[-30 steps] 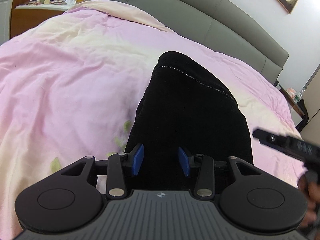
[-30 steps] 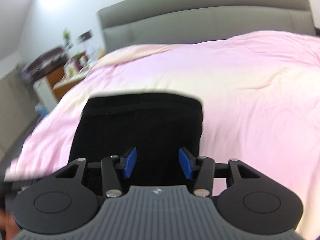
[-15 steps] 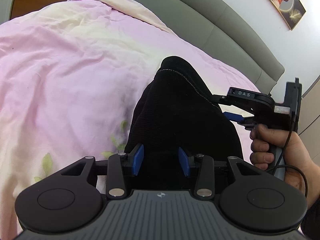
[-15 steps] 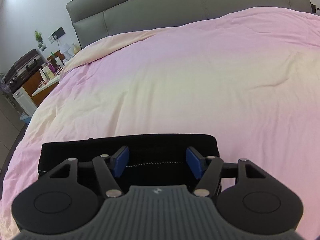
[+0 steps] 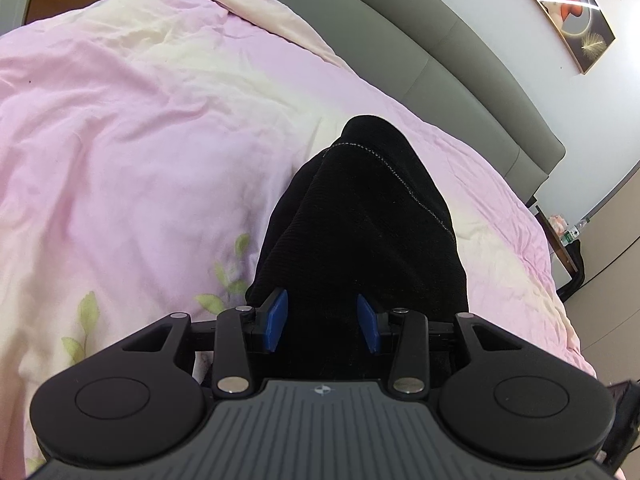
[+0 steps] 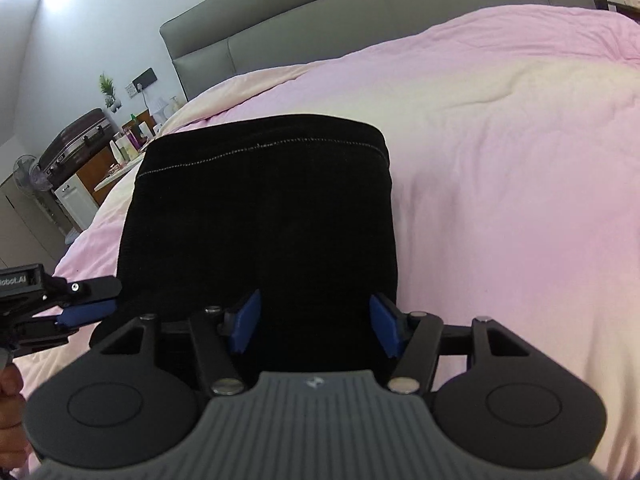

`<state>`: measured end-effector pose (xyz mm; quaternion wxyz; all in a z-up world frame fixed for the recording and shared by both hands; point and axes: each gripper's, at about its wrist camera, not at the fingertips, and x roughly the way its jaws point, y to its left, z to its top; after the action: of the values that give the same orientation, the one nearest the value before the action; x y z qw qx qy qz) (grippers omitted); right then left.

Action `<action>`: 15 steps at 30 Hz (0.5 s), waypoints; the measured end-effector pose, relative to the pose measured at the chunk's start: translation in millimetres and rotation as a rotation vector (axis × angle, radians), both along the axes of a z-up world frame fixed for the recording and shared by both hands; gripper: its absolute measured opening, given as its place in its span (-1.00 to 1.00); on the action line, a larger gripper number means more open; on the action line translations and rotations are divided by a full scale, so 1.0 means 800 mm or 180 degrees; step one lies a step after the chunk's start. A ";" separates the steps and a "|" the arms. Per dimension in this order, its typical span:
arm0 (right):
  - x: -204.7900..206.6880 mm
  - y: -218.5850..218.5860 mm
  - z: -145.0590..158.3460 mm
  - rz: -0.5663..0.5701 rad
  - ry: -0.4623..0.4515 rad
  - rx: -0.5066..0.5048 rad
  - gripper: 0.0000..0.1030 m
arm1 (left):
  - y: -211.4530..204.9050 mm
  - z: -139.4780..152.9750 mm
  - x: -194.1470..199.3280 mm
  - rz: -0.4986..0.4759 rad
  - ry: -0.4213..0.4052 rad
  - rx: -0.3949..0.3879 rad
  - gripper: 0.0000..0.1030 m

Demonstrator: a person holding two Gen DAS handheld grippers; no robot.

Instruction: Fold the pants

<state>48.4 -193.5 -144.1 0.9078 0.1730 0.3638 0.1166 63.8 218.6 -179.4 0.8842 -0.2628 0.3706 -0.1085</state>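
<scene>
Black pants lie folded into a thick stack on the pink duvet, a stitched hem line across the top layer. They also show in the right wrist view. My left gripper is open and empty, its blue pads over the near end of the stack. My right gripper is open and empty, over the stack's near edge. The left gripper also shows at the left edge of the right wrist view, beside the stack's corner.
A grey padded headboard runs along the far side of the bed. A cluttered dresser with bottles and a suitcase stands to the left. A framed picture hangs on the wall. A small bedside stand is at the right.
The right gripper has pulled away from the far hem, out of the left view, back to the near edge. The stack is in the same place. The left gripper has barely moved.
</scene>
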 end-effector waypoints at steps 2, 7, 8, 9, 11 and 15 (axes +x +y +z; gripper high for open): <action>-0.008 -0.002 0.003 0.0087 0.0138 -0.0051 0.12 | 0.003 0.011 -0.007 0.0074 -0.0071 0.0016 -0.05; -0.022 -0.023 0.029 0.0386 0.0329 -0.0112 0.11 | 0.015 0.055 0.009 -0.0034 -0.0214 0.0059 0.75; -0.024 -0.030 0.036 0.0404 0.0314 -0.0108 0.14 | 0.016 0.061 0.016 -0.0111 -0.0222 0.0083 0.79; -0.023 -0.037 0.042 0.0410 0.0311 -0.0100 0.21 | 0.017 0.065 0.025 -0.0193 -0.0204 0.0084 0.79; -0.018 -0.052 0.053 0.0391 0.0320 -0.0045 0.24 | 0.021 0.064 0.047 -0.0356 -0.0114 -0.0018 0.80; 0.001 -0.083 0.068 0.0280 0.0359 0.0178 0.31 | 0.041 0.036 0.080 -0.0294 0.0094 -0.0422 0.80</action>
<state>49.2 -259.8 -89.5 0.8747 0.1884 0.4182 0.1566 127.9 251.8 -151.0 0.8534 -0.3049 0.3873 -0.1695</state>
